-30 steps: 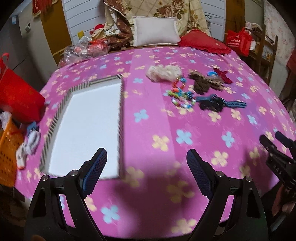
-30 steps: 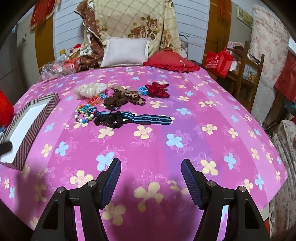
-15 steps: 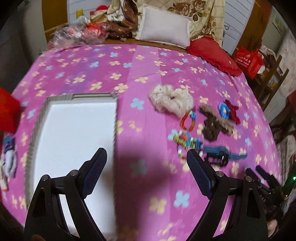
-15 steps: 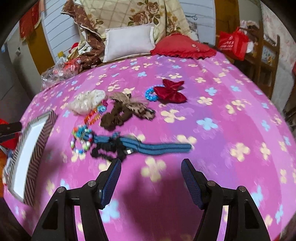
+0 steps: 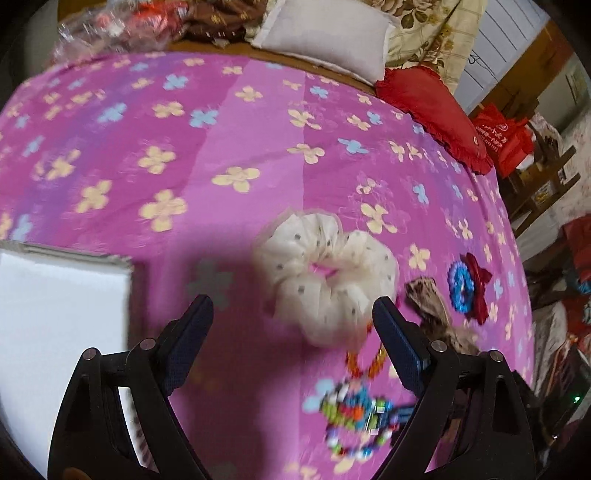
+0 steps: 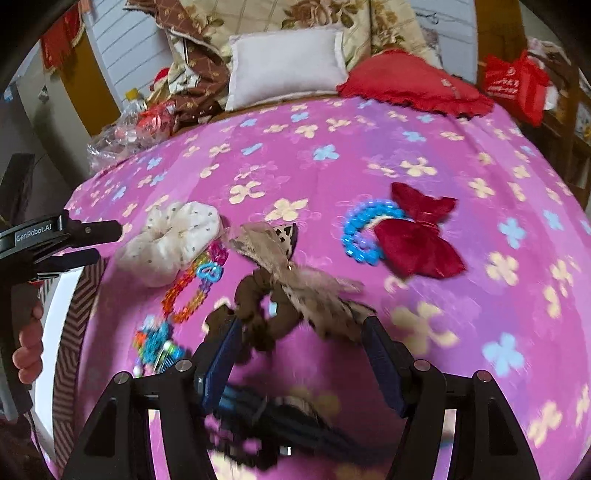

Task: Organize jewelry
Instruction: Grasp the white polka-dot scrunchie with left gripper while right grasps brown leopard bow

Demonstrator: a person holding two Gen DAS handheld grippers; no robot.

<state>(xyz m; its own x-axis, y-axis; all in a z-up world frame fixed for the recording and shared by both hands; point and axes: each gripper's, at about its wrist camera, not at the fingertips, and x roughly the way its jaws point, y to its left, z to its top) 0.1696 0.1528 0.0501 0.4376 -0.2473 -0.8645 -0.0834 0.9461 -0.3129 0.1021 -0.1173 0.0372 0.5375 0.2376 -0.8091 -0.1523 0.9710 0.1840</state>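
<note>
We record one bed, its sheet (image 6: 332, 166) pink with yellow and blue flowers. At 12 o'clock: one white pillow (image 6: 284, 66), one red cushion (image 6: 413, 86), one floral quilt (image 6: 314, 16). At 1 o'clock, one red bag (image 6: 515, 86) with white print too small to read.

On the sheet:
- one cream scrunchie (image 5: 325, 275)
- one brown scrunchie (image 6: 266, 314) under one tan bow (image 6: 280, 258)
- one red bow (image 6: 421, 236) touching one blue bracelet (image 6: 356, 232)
- one orange bracelet (image 6: 188, 295)
- one multicolour bracelet (image 5: 354, 410)
- one dark striped band (image 6: 266, 417), blurred
- one white tray (image 5: 55, 314) with striped rim at 9 o'clock

The left gripper (image 5: 291, 328), marked "GenRobot.AI", has its fingers wide apart and empty, the cream scrunchie just ahead. The right gripper (image 6: 303, 354) has its fingers apart, gripping nothing, over the brown scrunchie.
</note>
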